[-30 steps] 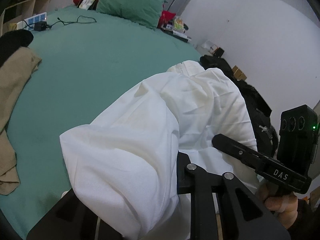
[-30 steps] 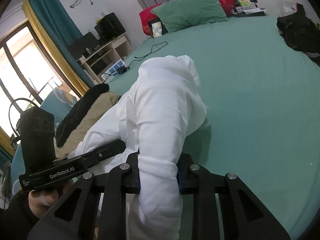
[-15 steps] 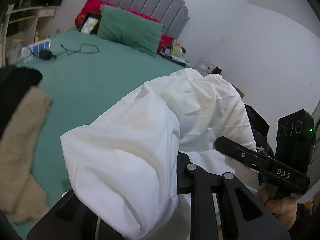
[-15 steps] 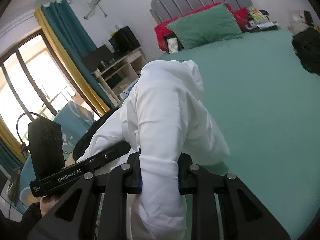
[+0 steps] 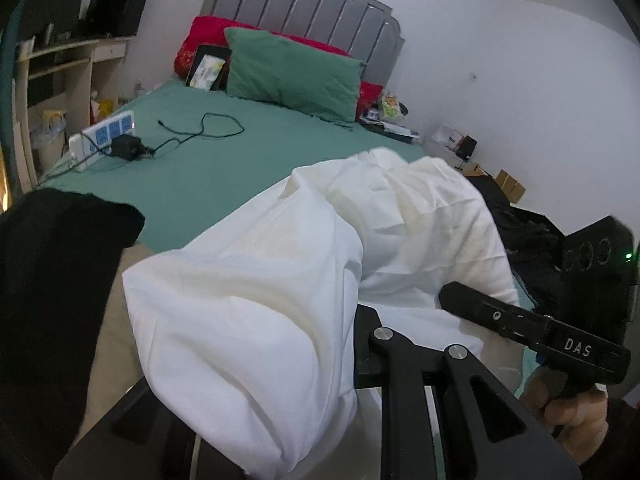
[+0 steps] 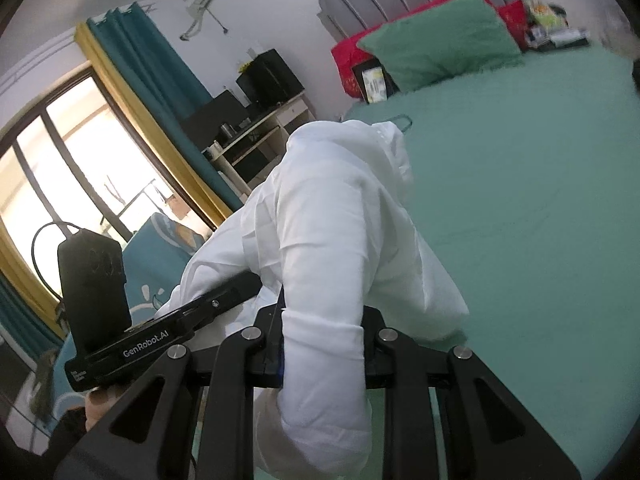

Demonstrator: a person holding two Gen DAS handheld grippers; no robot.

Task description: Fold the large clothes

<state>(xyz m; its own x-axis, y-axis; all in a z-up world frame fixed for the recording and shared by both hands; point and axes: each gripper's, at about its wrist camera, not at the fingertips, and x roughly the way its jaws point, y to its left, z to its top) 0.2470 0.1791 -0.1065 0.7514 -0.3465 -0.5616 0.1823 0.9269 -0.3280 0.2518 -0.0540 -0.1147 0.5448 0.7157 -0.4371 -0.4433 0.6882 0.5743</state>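
A large white garment [image 5: 280, 280] hangs bunched between both grippers over the green bed [image 5: 192, 184]. My left gripper [image 5: 304, 344] is shut on one fold of it. Cloth hides its left finger, and only the right finger [image 5: 366, 340] shows. My right gripper [image 6: 322, 344] is shut on another fold of the white garment [image 6: 328, 240], which bulges up between its pads. Each view shows the other gripper held in a hand: the right one [image 5: 532, 328] and the left one [image 6: 160, 336].
A black garment [image 5: 52, 280] on a beige one [image 5: 116, 320] lies close at the left. Dark clothes [image 5: 524, 228] sit at the bed's right edge. A power strip [image 5: 100, 140], a cable [image 5: 200, 132], a green pillow [image 5: 292, 72] and a tablet [image 5: 206, 68] lie toward the headboard.
Both grippers have moved up and to the left with the white garment held. The black and beige pile now sits much closer at the left. The grips have not changed.
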